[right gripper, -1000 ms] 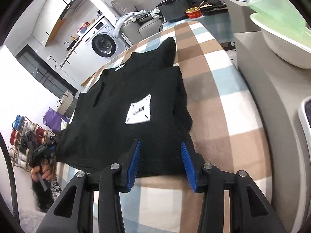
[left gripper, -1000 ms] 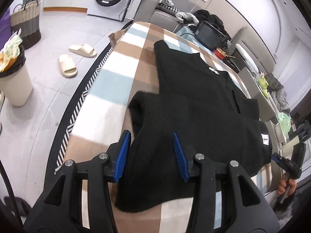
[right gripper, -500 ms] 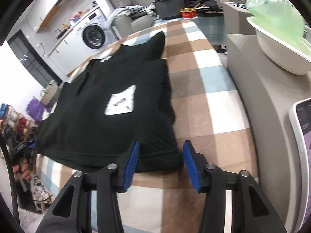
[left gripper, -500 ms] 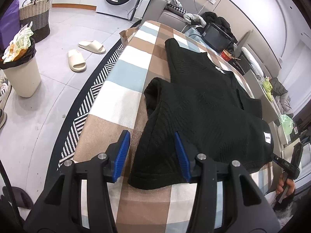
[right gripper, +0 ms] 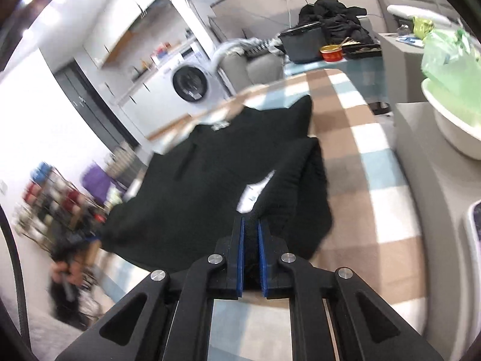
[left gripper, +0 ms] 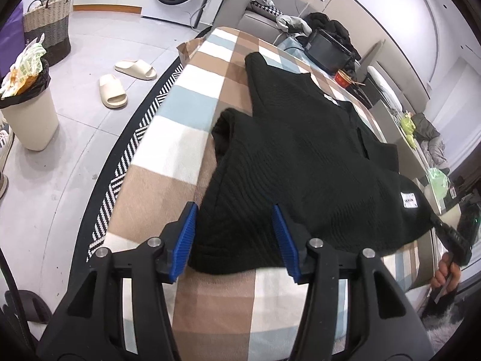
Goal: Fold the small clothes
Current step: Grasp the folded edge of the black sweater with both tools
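1. A black knit top (left gripper: 300, 156) lies spread on the checked blanket (left gripper: 180, 138) covering the table, with its white patch label (left gripper: 409, 200) near the right hem.
2. The left gripper (left gripper: 234, 234) has its blue pads spread, having just been opening; the near hem sits between them and they don't seem to press on it.
3. The right gripper (right gripper: 251, 249) just snapped closed and is pinching a bunched-up fold of the top's hem, lifted off the blanket.
4. The right wrist view is pretty blurry.
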`<state>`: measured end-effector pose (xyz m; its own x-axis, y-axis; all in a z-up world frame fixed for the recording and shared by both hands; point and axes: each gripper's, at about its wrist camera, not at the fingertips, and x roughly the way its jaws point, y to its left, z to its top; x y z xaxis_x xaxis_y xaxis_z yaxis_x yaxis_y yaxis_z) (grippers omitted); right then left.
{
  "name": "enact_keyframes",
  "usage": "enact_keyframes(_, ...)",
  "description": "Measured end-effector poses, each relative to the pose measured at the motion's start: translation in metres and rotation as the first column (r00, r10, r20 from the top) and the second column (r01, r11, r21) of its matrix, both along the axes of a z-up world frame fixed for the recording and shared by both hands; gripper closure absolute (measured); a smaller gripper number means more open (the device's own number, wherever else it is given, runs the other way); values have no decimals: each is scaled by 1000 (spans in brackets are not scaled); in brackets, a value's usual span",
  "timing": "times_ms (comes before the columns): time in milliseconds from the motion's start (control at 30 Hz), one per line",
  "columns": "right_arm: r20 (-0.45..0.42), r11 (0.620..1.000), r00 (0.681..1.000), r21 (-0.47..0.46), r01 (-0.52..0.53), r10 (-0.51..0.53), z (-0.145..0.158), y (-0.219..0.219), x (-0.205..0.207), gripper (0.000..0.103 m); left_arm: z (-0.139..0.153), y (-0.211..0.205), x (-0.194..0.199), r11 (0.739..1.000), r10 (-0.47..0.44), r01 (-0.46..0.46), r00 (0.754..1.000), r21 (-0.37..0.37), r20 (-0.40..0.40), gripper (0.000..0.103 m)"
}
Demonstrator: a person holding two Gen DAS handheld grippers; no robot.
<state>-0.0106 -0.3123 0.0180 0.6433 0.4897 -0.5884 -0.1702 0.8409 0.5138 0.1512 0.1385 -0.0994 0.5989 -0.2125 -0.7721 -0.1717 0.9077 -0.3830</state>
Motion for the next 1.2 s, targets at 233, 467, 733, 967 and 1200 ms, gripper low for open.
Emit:
enact_keyframes(233,-43,999,999,-39,-31,30,-11,16,12,94,-2,-7,-14,998,-46,46,999,37,-10,51)
enact_keyframes(467,-74,999,997,-28,-20,18,-22,14,16,90,-13,0,-6,999,-32,33,999,22,-33,51)
enact_keyframes(733,-115,1000,993,-12,-8,7,-37,11,22,73,-5,2,-2,1000,-22,21,999,15,48,90)
enact_keyframes(967,-142,997,990,-74,-26,15,-37,13,17,56,10,2,-6,1000,-11,9,995,18,101,92)
enact_keyframes(1200,-139,991,990,-131,2,-20,-48,10,12,81,2,8,-3,1000,23,-21,997,-23,77,92)
